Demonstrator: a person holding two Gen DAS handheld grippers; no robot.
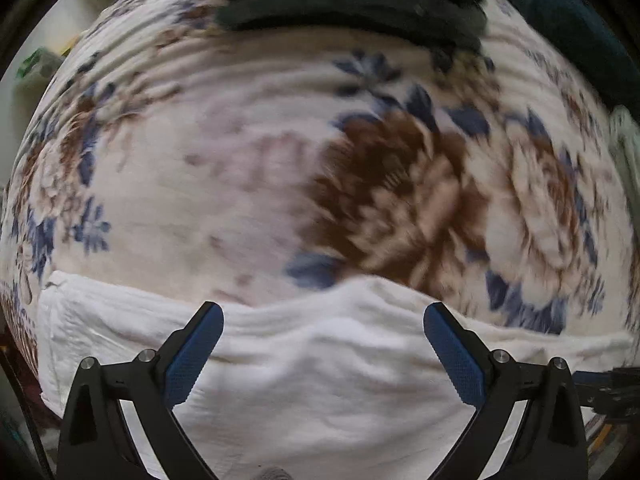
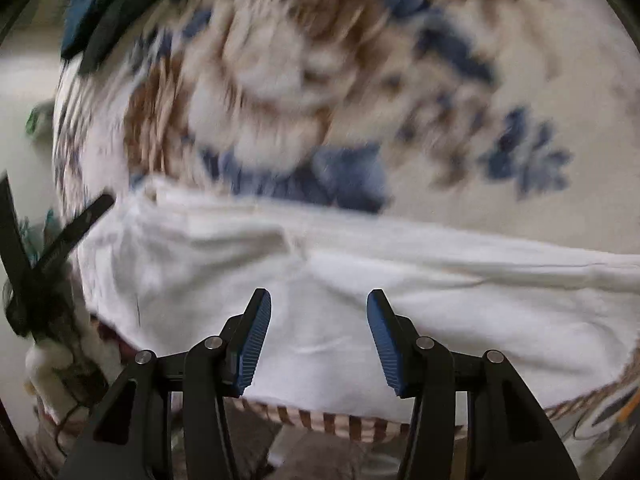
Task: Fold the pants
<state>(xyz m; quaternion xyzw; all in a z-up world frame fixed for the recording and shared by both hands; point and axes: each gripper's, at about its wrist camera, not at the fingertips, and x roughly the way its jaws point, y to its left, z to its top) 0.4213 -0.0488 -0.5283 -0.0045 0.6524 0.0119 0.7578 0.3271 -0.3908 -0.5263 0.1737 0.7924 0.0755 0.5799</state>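
White pants (image 1: 320, 360) lie flat as a folded band along the near edge of a bed covered by a floral blanket (image 1: 240, 180). My left gripper (image 1: 324, 316) hovers above the white cloth with its jaws wide open and nothing between the blue pads (image 1: 192, 356). In the right wrist view the same white pants (image 2: 440, 280) stretch across the frame. My right gripper (image 2: 319, 304) stands partly open over them, and its blue pads (image 2: 256, 344) touch no cloth. Both views are blurred by motion.
Dark folded garments (image 1: 348, 4) are stacked at the far side of the blanket. A dark teal cloth (image 1: 568, 20) lies at the far right. In the right wrist view the other gripper's black finger (image 2: 76, 228) shows at the left, and the bed's striped edge (image 2: 328, 420) runs below.
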